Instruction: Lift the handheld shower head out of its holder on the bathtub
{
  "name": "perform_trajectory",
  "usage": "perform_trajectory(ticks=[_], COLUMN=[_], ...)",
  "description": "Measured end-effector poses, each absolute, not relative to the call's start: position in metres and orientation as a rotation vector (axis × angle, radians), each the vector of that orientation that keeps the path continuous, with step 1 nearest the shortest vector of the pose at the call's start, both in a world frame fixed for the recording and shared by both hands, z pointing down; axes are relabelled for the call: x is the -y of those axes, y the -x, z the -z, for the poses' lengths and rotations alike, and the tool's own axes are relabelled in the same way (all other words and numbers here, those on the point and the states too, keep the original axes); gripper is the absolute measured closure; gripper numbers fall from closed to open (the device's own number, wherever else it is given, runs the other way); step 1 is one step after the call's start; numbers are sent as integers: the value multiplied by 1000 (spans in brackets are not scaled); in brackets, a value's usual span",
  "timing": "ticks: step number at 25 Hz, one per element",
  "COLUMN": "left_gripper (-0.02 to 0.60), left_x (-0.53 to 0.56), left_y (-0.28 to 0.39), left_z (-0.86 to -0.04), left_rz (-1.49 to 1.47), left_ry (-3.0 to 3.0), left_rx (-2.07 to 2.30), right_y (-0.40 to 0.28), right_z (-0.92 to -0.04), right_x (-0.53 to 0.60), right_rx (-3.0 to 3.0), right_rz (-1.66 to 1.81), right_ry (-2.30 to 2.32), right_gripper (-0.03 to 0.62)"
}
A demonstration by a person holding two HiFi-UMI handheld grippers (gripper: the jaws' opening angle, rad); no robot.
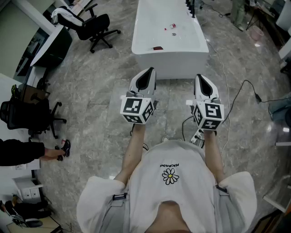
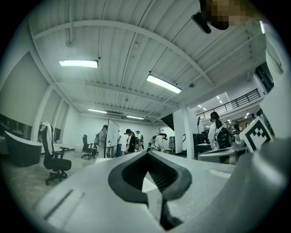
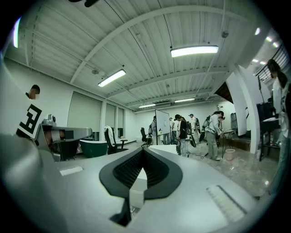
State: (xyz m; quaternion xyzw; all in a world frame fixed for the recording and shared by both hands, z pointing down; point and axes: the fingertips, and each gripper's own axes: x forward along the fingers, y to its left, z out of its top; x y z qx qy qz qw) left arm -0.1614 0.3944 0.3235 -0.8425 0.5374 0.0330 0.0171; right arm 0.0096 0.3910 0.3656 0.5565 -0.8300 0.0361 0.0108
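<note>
A white bathtub stands on the grey stone floor straight ahead of me. Dark fittings rise at its far right end; the shower head cannot be made out among them. My left gripper and right gripper are held level side by side, pointing at the tub's near end and well short of it. Both have their jaws together with nothing between them. In the left gripper view the left gripper's tips meet; the right gripper view shows the right gripper's tips meeting too, with the tub's white edge beyond.
Black office chairs stand at the left and far left. A black cable runs over the floor right of the tub. Someone's hand reaches in from the left. Several people and a whiteboard are far across the room.
</note>
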Motion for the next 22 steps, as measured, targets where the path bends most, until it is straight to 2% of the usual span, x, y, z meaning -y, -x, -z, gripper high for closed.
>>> perform_trajectory(ticks=[16, 22], left_gripper=[581, 581], left_x=[-401, -373], left_y=[111, 93], left_z=[-340, -345], left_rz=[-8, -16], left_ry=[2637, 2666], left_rx=[-1600, -1546], right_y=[-39, -32], right_z=[-365, -387], right_x=[-393, -379], right_rx=[2807, 2890], right_rz=[-193, -414], right_ry=[-1610, -1358], right_gripper=[569, 568])
